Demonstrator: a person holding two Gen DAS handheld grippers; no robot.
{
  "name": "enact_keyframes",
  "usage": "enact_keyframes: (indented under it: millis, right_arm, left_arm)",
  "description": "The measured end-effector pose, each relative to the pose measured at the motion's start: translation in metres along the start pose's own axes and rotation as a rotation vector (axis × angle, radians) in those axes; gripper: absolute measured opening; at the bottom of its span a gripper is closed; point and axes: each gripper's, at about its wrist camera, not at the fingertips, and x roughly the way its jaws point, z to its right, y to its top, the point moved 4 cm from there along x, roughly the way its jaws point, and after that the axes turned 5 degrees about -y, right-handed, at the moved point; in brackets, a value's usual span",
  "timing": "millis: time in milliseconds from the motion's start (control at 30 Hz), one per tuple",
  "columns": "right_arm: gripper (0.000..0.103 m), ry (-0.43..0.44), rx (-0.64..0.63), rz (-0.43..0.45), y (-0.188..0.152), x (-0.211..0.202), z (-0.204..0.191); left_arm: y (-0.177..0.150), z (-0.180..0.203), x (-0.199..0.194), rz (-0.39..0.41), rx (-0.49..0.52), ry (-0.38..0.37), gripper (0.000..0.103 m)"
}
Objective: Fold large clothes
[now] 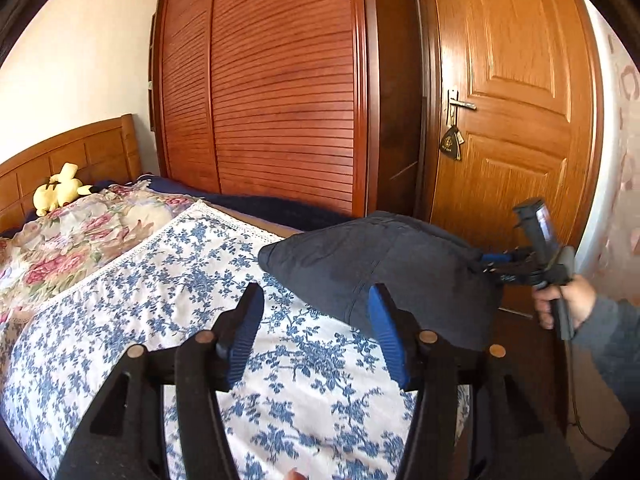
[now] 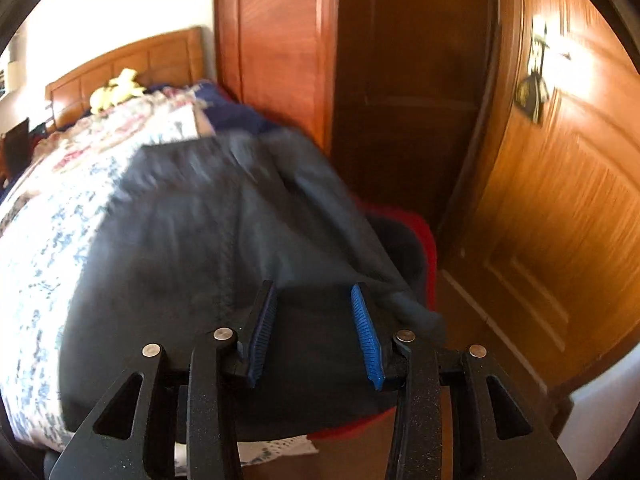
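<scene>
both grippers open, garment let go on the bed

left gripper [image 1: 316, 334] stands apart over the sheet [image 1: 120, 320], holding nothing; right gripper [image 2: 314, 330] gapes above the dark garment [image 2: 192, 280], likely released so the fold settles at the bed's corner; beyond, wardrobe [image 1: 280, 92].

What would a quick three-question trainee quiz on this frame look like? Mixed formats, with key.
1. True or false: the left gripper is clamped on the dark garment.
2. The bedsheet under the garment is: A) plain white B) blue floral C) striped
3. What yellow thing sits by the headboard?

Key:
1. False; its jaws stand apart with nothing between the pads. The right gripper is open too.
2. B
3. A plush toy.
</scene>
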Motion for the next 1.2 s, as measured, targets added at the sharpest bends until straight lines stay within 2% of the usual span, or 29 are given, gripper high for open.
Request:
enact_keyframes:
  millis: [67,300,467,567,733,867,933,1200]
  right_arm:
    - [0.044,0.003,0.011,-0.016,-0.004,0.007,0.004]
    - [0.050,-0.080,-0.006,-0.009,0.002,-0.011,-0.002]
    - [0.052,-0.081,-0.023,0.048,0.010,-0.045,-0.019]
    - [0.060,-0.063,-0.053,0.085,0.013,-0.067,-0.040]
    - [0.069,0.036,-0.091,0.111,0.000,-0.093,-0.093]
    - [0.074,0.149,-0.115,0.117,-0.013,-0.107,-0.149]
    - [0.079,0.190,-0.132,0.116,-0.020,-0.113,-0.178]
    - [0.082,0.331,-0.204,0.122,-0.047,-0.135,-0.281]
  left_arm:
    - [-0.002,-0.001,-0.012,0.009,-0.003,0.015,0.054]
    - [-0.011,-0.009,-0.051,0.020,-0.011,0.045,0.055]
    - [-0.019,-0.019,-0.077,0.027,-0.018,0.097,0.056]
    - [-0.031,-0.027,-0.088,0.003,-0.039,0.110,0.056]
    - [-0.059,-0.043,-0.106,-0.028,-0.067,0.175,0.056]
    - [-0.087,-0.060,-0.123,-0.063,-0.131,0.213,0.056]
    - [-0.099,-0.066,-0.130,-0.074,-0.151,0.242,0.056]
    - [-0.151,-0.091,-0.168,-0.112,-0.228,0.355,0.056]
